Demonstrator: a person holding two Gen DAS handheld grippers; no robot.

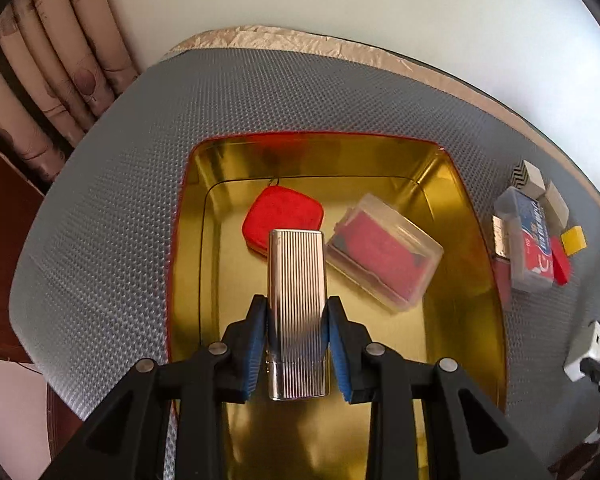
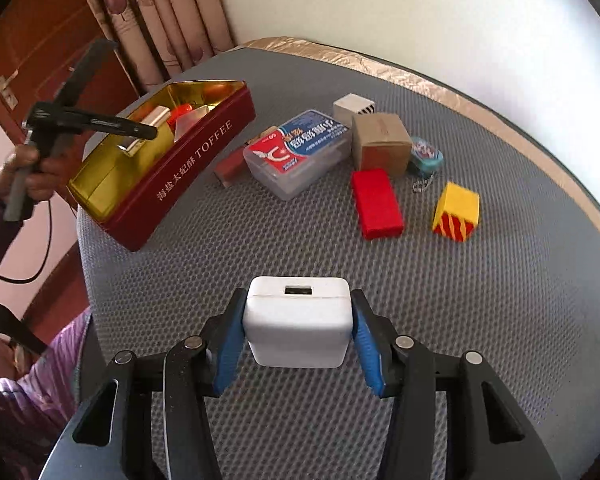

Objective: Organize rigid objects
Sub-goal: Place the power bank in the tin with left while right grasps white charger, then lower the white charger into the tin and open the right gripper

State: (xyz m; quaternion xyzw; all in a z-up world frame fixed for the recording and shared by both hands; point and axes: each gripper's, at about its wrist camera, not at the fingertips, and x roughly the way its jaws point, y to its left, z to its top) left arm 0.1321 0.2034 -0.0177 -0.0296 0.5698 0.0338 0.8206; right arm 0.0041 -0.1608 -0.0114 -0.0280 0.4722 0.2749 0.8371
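While the left gripper is clenching a ribbed silver case above the gold-lined tin, the right gripper is grasping a white charger over the mat — dropped carelessly, the case may strike the clear box.

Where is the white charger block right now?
In the right wrist view the white charger sits between the right gripper's blue pads, low centre, over the grey mat.

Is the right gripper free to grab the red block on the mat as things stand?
Probably not yet: the right gripper is already clamped on the white charger. The red block itself lies unobstructed on the mat.
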